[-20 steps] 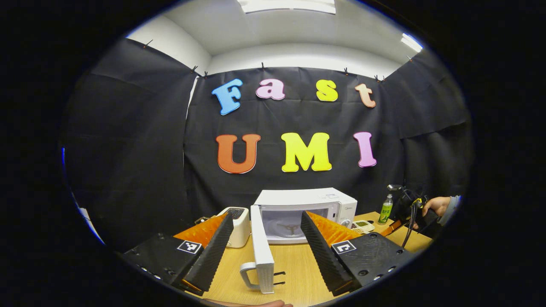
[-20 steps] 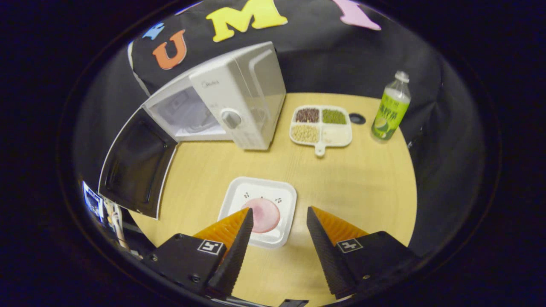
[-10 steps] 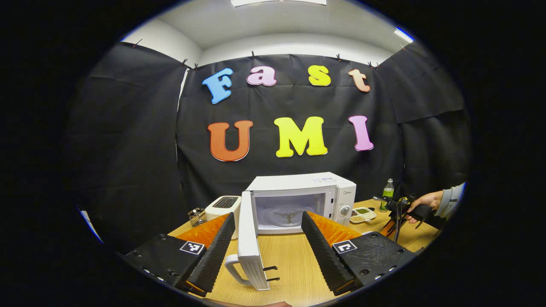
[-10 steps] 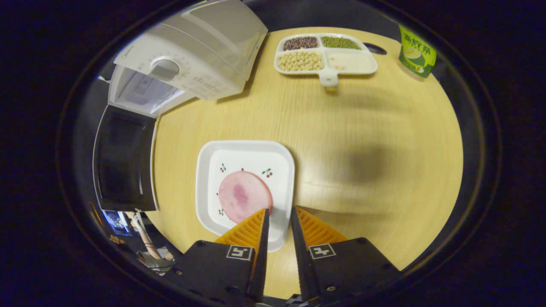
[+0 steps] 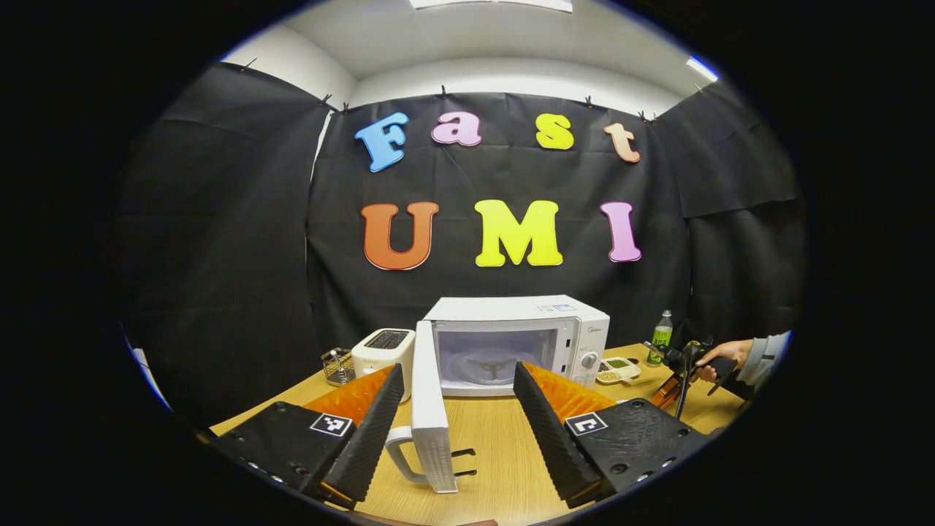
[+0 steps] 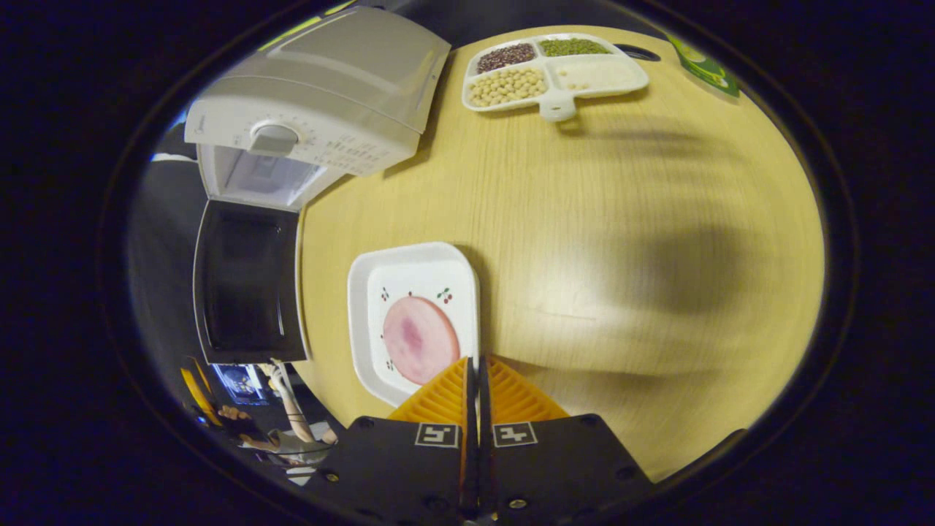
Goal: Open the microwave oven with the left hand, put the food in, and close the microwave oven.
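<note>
- Left gripper view, from left to right: a small wire basket [image 5: 336, 364] stands at the table's far left, then a white toaster [image 5: 381, 350] just beside it.
- My left gripper [image 5: 456, 380] hangs above the wooden table [image 5: 504, 467] with its fingers spread wide, holding nothing.
- Between those fingers I see the microwave door [image 5: 427, 409] swung fully open, edge-on to me, its handle [image 5: 396, 453] on the left face.
- Behind the door the microwave oven [image 5: 522, 340] stands with its white cavity showing and the dial on its right panel.
- Right of the oven lie a divided tray [image 5: 615, 370] and a green bottle [image 5: 660, 338]; farther right a hand [image 5: 717, 354] in a grey sleeve grips the other tool.
- Right gripper view, from left to right: the dark inner face of the open door [image 6: 248, 281], with the oven [image 6: 321, 109] above it.
- The white square plate [image 6: 413, 314] with the pink round slice of food [image 6: 420, 340] sits on the table [image 6: 621, 219], in front of the oven and well apart from it.
- My right gripper [image 6: 476, 372] has its fingers pressed together at the plate's near right rim; the rim seems pinched between them, but I cannot tell for certain.
- At the far edge lie the divided tray [image 6: 555, 69] of beans and the bottle's green label [image 6: 705, 66].
</note>
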`<state>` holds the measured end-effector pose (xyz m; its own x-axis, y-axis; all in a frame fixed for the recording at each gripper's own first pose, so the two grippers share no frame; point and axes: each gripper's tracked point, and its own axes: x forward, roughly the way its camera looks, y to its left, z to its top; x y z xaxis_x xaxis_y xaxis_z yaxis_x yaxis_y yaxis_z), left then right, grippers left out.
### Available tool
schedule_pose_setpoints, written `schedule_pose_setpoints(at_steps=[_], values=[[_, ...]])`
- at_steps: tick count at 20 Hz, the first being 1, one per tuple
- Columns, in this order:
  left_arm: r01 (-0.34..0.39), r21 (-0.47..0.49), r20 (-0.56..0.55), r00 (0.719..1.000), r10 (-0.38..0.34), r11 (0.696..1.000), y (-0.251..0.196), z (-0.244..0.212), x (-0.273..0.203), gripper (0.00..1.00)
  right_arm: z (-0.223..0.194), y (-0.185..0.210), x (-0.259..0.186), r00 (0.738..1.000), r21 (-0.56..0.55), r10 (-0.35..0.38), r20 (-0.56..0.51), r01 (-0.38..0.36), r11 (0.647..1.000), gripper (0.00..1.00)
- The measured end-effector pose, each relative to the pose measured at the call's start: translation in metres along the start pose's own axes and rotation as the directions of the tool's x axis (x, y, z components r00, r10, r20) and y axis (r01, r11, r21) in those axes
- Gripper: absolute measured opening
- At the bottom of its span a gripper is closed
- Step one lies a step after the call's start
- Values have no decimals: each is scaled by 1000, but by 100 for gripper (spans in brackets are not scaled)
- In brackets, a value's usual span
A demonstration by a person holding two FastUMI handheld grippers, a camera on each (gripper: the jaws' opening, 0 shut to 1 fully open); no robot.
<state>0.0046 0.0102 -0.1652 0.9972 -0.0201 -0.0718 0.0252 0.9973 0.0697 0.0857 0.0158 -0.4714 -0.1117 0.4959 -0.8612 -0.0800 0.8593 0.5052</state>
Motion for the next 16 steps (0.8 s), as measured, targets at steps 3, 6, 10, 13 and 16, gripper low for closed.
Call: schedule_pose_setpoints(at_steps=[3, 6, 10, 13, 16], values=[[-12, -7, 7, 1000, 12, 1000, 12, -1, -9, 90, -3, -2, -4, 999, 41, -14, 40, 12, 999, 4], [-11, -2, 9, 1000, 11, 1000, 23, -4, -20, 90, -14, 3, -9, 997, 97, 11, 72, -18, 995, 4], [-31, 2, 28, 999, 31, 1000, 45, -6, -28, 90, -29, 19, -25, 991, 120, 17, 131, -33, 992, 4], [-82, 36, 53, 995, 80, 996, 64, -9, -37, 90, -35, 47, -37, 984, 117, 33, 176, -55, 992, 4], [-49, 25, 54, 997, 47, 999, 56, -13, -42, 90, -37, 82, -42, 974, 138, 52, 219, -83, 987, 0]])
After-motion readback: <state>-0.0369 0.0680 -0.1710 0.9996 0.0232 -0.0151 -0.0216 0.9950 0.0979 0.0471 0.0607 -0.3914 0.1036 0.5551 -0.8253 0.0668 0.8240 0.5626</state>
